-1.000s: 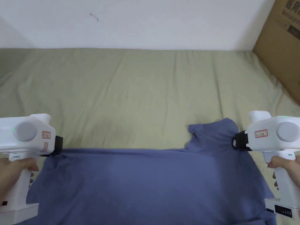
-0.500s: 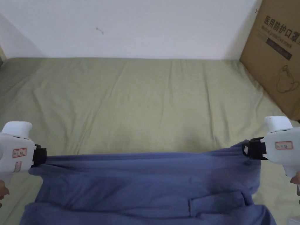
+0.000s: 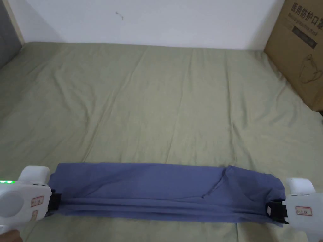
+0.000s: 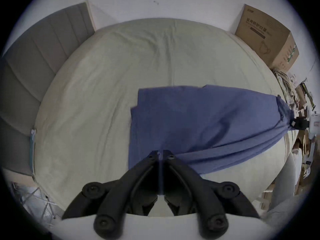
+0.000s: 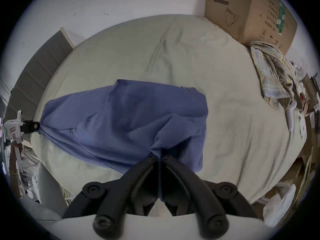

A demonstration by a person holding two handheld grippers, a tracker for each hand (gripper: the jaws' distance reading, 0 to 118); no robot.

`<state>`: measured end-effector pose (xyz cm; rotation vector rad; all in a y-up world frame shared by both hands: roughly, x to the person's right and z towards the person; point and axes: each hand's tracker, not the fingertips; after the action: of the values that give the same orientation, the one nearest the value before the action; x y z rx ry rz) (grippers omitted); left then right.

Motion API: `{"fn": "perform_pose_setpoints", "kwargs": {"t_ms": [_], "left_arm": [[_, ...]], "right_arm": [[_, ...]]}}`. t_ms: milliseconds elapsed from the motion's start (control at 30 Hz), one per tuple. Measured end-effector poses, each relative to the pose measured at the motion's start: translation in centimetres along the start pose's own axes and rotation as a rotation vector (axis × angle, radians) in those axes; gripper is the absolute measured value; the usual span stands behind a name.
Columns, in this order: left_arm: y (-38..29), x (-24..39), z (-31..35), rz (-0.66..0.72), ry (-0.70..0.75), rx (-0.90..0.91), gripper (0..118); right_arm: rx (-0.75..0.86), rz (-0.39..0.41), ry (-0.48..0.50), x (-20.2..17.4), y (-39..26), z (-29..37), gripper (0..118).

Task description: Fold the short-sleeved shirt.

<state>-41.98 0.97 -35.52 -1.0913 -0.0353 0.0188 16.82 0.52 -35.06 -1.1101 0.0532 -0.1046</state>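
Note:
A blue short-sleeved shirt lies stretched in a long folded band across the near part of the green bed sheet. My left gripper is shut on the shirt's left end, and its own view has the jaws closed with blue cloth pinched between them at the left gripper. My right gripper is shut on the right end, and the right gripper pinches gathered cloth. The band's far edge rests on the bed; the near edge runs taut between both grippers.
A large cardboard box stands at the bed's right side against the wall. A checked cloth lies beside it. A grey padded headboard borders the left. The far half of the bed sheet is bare.
Both grippers have carried the shirt's held edge toward me and downward, turning the wide spread cloth into a narrow folded band. The head camera has tilted too.

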Motion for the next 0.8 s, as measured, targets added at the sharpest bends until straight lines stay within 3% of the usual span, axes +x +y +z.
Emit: {"fn": "perform_pose_setpoints", "kwargs": {"t_ms": [33,67,100,267,367,433,533,567,600,667,800], "left_arm": [[-0.1,0.2,0.0,0.0,0.0,0.0,52],[-0.2,0.2,0.0,-0.006,0.021,-0.005,97],[-0.2,0.1,0.0,-0.015,0.06,-0.021,113],[0.0,-1.0,2.0,0.078,0.018,0.033,108],[0.6,-1.3,3.8,0.139,-0.021,0.079,108],[1.0,-1.0,5.0,0.156,-0.053,0.105,100],[1.2,-0.5,5.7,0.169,-0.086,0.132,27],[1.1,-0.3,5.7,0.167,-0.097,0.134,3],[1.0,-0.1,5.4,0.17,-0.098,0.135,2],[0.7,-0.4,4.9,0.222,-0.132,0.107,0],[-0.5,-2.2,4.7,0.304,-0.181,0.113,0]], "right_arm": [[0.006,-0.007,-0.01,0.0,0.0,0.0,36],[0.011,-0.012,-0.019,-0.1,0.1,0.2,58],[0.013,-0.015,-0.026,-0.2,0.3,0.4,65],[0.076,0.036,-0.108,-0.9,1.0,2.4,65],[0.128,0.009,-0.1,-1.5,2.2,3.8,65],[0.173,0.021,-0.097,-2.8,3.1,4.6,65],[0.23,0.041,-0.034,-5.5,4.1,5.6,62],[0.247,0.053,-0.008,-6.5,4.4,5.5,36],[0.258,0.059,-0.006,-7.7,4.5,5.1,0],[0.244,0.059,-0.018,-10.2,4.7,4.3,0],[0.195,0.078,0.071,-14.4,4.3,1.9,0]]}}
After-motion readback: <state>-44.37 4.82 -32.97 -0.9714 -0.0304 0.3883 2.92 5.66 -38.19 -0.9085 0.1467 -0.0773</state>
